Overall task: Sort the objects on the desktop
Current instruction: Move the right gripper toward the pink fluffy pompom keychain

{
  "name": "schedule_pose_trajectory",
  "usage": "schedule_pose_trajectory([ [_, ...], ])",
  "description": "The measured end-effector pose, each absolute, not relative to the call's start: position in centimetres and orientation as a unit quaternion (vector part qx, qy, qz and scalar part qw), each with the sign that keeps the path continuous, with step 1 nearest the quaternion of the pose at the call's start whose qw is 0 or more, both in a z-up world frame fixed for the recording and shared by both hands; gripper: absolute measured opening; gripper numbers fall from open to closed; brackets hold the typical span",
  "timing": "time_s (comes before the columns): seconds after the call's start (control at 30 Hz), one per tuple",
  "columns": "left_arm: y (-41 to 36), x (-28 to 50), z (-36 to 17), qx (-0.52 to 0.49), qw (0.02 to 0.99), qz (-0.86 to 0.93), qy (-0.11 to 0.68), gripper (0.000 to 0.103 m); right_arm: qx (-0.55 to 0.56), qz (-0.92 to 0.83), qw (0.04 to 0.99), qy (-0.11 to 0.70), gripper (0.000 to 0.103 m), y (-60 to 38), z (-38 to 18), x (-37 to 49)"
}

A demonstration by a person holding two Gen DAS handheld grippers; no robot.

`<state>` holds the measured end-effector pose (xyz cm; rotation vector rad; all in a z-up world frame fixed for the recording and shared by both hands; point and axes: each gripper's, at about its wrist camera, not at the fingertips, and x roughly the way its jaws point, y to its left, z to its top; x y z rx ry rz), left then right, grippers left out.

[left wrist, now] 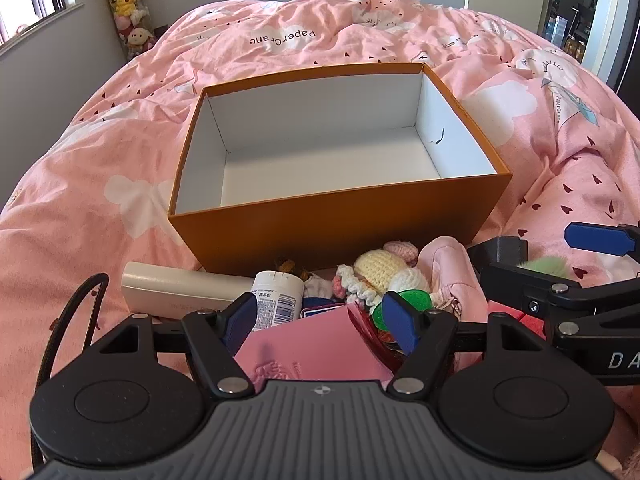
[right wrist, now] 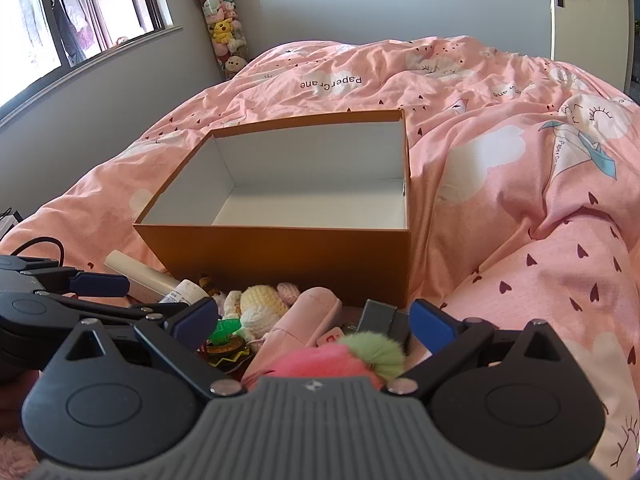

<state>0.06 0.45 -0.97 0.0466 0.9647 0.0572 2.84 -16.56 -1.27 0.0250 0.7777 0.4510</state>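
Both grippers low at the near edge of the bed, side by side. Left gripper (left wrist: 320,320): fingers wide, nothing held, hovering over a pink card/booklet (left wrist: 316,344). Right gripper (right wrist: 316,320): fingers wide too, nothing held, over 1 pink-and-green fluffy pom-pom (right wrist: 352,356).

Pile of objs just ahead, btwn grippers and box, all on the bedspread:
- 1 white bottle w/ barcode label (left wrist: 276,294), lying on its side
- 1 cream rectangular case (left wrist: 176,290), left of bottle, touching it
- 1 crochet doll, yellow/white (left wrist: 384,272)
- 1 pink pouch (left wrist: 448,268), right of doll
- 1 green round plastic piece (left wrist: 416,300), partly behind left gripper's finger
- 1 dark grey small box (right wrist: 380,316), near right finger
- a few more small bits underneath, can't ID

Container: 1 orange cardboard box (left wrist: 336,228), open top, white inside, nothing in it; small dark mark on the right inner wall. Pile sits right against its near wall.

Beyond: pink bedspread (left wrist: 120,152) w/ clouds + "Paper Crane" print, 1 tall clear tube of plush toys (right wrist: 222,24) in far corner, window at left.
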Motion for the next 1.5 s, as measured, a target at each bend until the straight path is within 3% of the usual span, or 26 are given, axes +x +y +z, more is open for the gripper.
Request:
schedule_pose_trajectory([
  [1.5, 1.37, 0.27, -1.49, 0.001, 0.876, 0.035, 0.481, 0.081, -0.007, 0.219, 0.886, 0.409, 0.102, -15.79, -2.24, 3.45],
])
